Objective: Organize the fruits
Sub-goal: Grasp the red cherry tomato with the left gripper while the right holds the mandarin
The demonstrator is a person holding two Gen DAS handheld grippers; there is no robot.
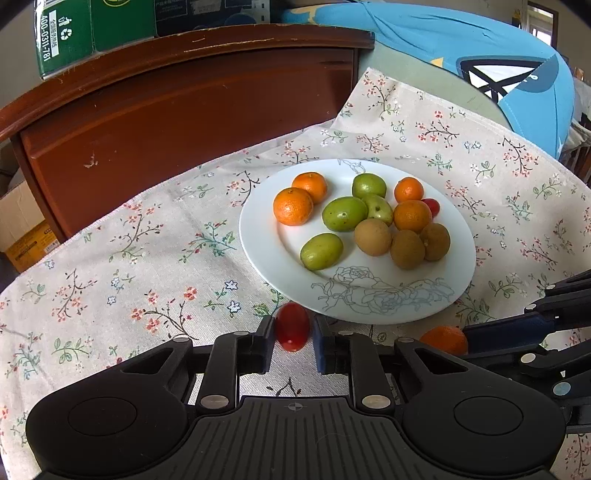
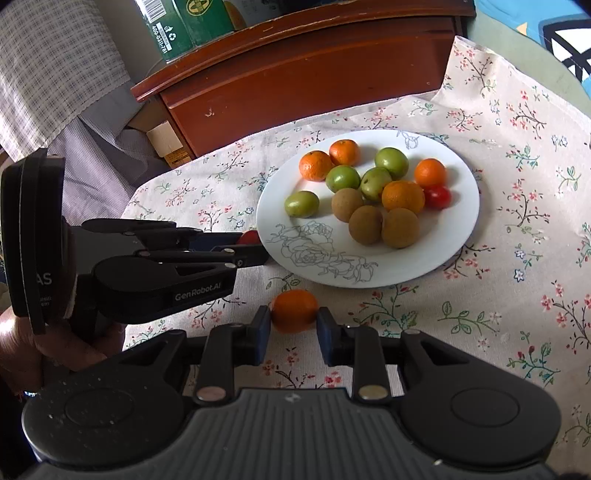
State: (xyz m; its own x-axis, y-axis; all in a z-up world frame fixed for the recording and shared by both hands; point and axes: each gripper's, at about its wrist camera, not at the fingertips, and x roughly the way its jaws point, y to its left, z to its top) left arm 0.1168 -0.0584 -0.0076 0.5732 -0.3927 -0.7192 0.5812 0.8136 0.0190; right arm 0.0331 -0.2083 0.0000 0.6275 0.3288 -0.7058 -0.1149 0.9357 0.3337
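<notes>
A white plate [image 1: 266, 254] with a drawn rose holds several tangerines, green jujubes, brown longans and one cherry tomato [image 1: 432, 206]; it also shows in the right wrist view [image 2: 461, 236]. My left gripper [image 1: 293, 334] is shut on a red cherry tomato [image 1: 292, 326], just in front of the plate's near rim. My right gripper [image 2: 294, 325] is shut on a tangerine [image 2: 294, 310], near the plate's front edge; that tangerine also shows in the left wrist view [image 1: 445, 339]. The left gripper appears from the side in the right wrist view [image 2: 255, 249].
A floral tablecloth [image 1: 129, 277] covers the table. A brown wooden cabinet [image 1: 166, 122] with a green box [image 1: 66, 33] on top stands behind it. A blue cushion [image 1: 480, 55] lies at the back right. Cardboard boxes [image 1: 22, 229] sit at far left.
</notes>
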